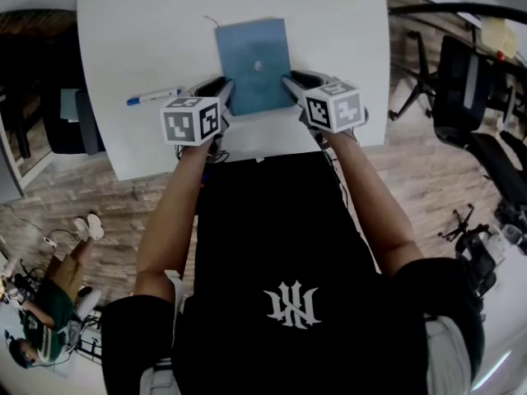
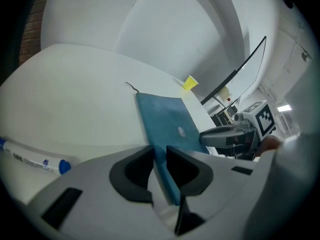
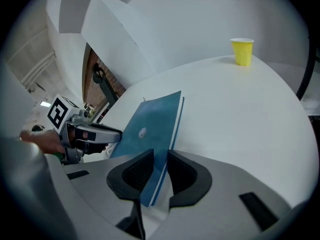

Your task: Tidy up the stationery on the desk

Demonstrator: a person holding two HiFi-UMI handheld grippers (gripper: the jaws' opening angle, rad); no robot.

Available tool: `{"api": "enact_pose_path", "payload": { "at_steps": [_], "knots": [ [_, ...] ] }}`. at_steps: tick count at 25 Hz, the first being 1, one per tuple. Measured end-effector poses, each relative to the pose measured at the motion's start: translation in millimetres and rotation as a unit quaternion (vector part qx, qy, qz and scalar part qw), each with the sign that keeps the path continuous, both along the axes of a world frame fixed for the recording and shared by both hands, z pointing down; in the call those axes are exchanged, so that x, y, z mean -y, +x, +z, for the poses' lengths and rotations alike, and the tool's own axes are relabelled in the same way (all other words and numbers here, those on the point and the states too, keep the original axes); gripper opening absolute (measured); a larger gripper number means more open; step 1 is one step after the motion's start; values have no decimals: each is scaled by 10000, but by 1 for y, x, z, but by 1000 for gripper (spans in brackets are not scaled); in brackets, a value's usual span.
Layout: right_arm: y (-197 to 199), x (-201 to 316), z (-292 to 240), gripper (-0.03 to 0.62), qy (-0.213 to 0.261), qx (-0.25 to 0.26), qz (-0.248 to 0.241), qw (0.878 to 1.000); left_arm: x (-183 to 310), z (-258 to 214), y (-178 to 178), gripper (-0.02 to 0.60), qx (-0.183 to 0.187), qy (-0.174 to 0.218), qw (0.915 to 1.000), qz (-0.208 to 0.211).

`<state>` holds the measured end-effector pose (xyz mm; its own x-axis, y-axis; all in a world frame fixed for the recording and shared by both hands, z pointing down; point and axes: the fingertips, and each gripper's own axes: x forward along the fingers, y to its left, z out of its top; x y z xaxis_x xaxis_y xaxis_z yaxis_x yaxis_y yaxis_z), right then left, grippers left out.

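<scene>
A blue notebook [image 1: 255, 60] lies at the near middle of the white desk [image 1: 140, 31], with a thin cord trailing from its far corner. My left gripper [image 1: 224, 90] is shut on its near left corner and my right gripper [image 1: 294, 85] on its near right corner. In the left gripper view the notebook's [image 2: 170, 124] edge runs between the jaws of the left gripper [image 2: 160, 161], and the right gripper [image 2: 225, 134] shows beyond. In the right gripper view the right gripper [image 3: 160, 176] clamps the notebook [image 3: 152, 129]. A blue-capped marker [image 1: 155, 97] lies on the desk to the left.
A yellow cup [image 3: 242, 51] stands at the desk's far edge. Black office chairs [image 1: 469, 89] stand on the wooden floor to the right, and another chair [image 1: 70, 122] sits at the desk's left side. A person [image 1: 49, 303] sits at the lower left.
</scene>
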<state>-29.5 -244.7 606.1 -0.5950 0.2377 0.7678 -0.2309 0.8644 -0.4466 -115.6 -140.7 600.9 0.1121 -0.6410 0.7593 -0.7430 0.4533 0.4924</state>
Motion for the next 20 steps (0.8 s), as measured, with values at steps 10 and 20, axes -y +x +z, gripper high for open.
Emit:
{"api": "enact_pose_path", "payload": {
  "at_steps": [10,20],
  "knots": [
    [14,-35,2,103,-154,-58,-36,9999,-31,1,11,81,-142,-127,9997,160],
    [25,-58,2,98,-246,-172,-74,9995,-56,3,23,81,-234,-307,9987,333]
  ]
}}
